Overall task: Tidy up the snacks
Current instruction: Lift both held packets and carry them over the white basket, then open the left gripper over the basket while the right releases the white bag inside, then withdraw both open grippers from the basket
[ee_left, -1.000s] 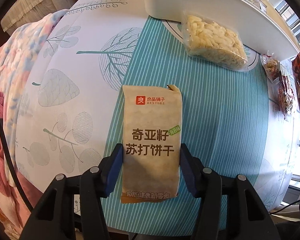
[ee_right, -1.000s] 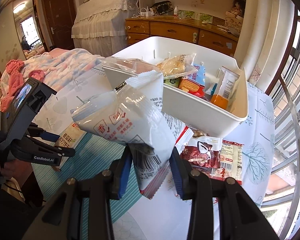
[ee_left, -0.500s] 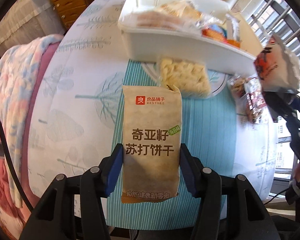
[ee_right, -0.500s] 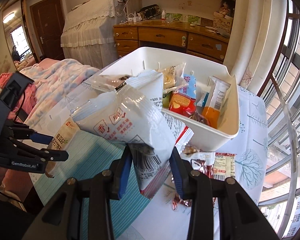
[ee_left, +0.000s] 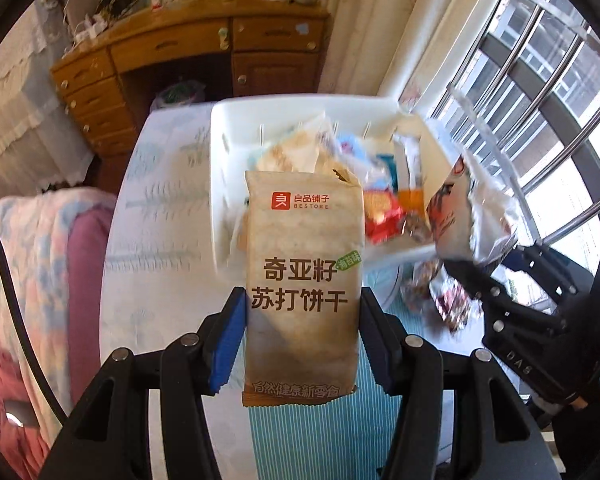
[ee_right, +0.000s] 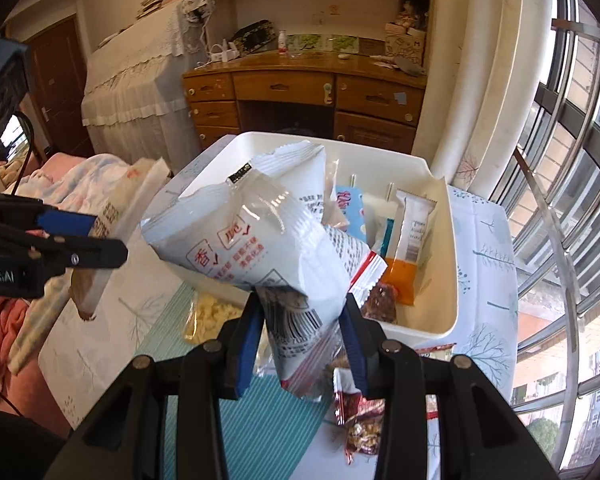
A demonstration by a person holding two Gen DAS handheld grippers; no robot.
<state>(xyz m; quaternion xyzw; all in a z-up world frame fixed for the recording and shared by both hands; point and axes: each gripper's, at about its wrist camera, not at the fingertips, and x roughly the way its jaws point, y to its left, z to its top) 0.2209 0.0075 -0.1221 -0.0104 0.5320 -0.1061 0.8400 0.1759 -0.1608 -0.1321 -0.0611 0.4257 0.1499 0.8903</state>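
Two packets hang over the table near the white bin [ee_right: 440, 322]: the left gripper [ee_left: 302, 338] is clamped partway on a tan cracker packet [ee_left: 302, 280], and the right gripper [ee_right: 302, 334] pinches a puffy white snack bag [ee_right: 256, 240] by its lower end. Both could collide at the bin's near edge, or the top-heavy bag could slip. The bin is already crowded with upright wrappers, including an orange-and-white bar [ee_right: 406, 248], so new packets may spill over its rim.

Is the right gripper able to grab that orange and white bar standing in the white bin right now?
Probably not yet. The right gripper is already shut on a white snack bag, so its jaws are full. The orange and white bar stands uncovered near the white bin's right wall.
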